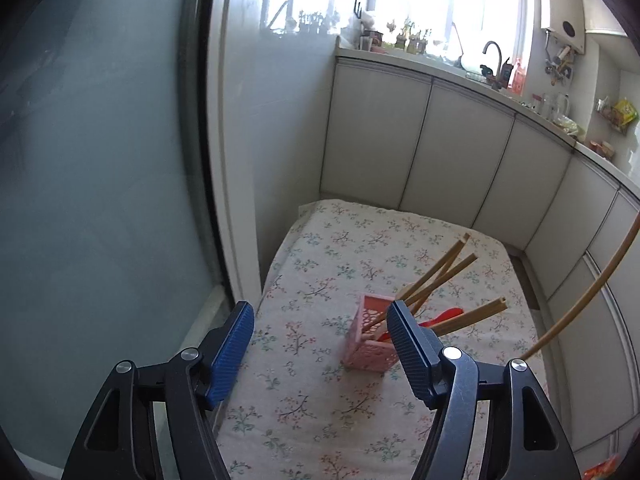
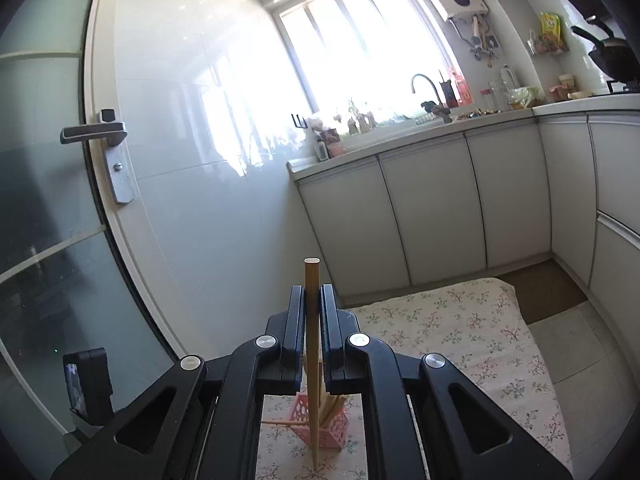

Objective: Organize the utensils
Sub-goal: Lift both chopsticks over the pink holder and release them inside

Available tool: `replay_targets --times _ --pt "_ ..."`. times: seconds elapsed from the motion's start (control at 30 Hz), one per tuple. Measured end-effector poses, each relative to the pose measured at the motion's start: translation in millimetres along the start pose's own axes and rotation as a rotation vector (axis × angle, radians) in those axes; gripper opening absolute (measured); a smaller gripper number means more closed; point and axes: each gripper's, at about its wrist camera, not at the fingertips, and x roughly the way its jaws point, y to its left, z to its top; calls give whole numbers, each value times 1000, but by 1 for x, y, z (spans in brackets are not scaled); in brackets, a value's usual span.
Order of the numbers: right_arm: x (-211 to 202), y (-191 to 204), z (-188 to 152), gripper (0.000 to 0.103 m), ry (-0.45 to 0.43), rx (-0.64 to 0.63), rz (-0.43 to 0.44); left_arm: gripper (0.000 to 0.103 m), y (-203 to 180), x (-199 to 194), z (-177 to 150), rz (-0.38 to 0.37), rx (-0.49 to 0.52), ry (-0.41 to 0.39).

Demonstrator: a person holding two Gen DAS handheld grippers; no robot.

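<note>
Right wrist view: right gripper (image 2: 312, 308) is pinching a round wooden chopstick (image 2: 311, 280) above a pink lattice plastic holder (image 2: 320, 428), left gripper (image 1: 320, 332) is gaping empty; misalignment risks tipping it.

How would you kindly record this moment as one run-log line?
left hand-held gripper: open, empty | right hand-held gripper: shut on chopstick | pink basket: holds chopsticks, on floral cloth

A low table draped in a floral cloth (image 1: 320, 240) stands beside the white cabinets. On it sits a pink lattice basket (image 1: 368, 344) (chopsticks (image 1: 440, 272) and something red poke out), set toward the near end.
</note>
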Motion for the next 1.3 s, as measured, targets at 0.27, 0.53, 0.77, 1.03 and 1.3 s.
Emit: replay_targets --times 0.27,0.53,0.77,1.03,1.3 --pt "71 39 -33 7 -74 -49 -24 71 8 36 -5 33 16 104" --pt "140 61 -70 7 -69 -93 -99 71 18 66 -10 38 -4 172" --pt "179 48 -98 7 -37 -42 -153 71 25 75 -12 35 -25 194" --pt "179 35 -101 36 -3 -32 -133 74 18 66 -10 4 -18 181" --pt "112 29 -65 56 19 -37 -157 88 -2 29 -6 -65 10 136"
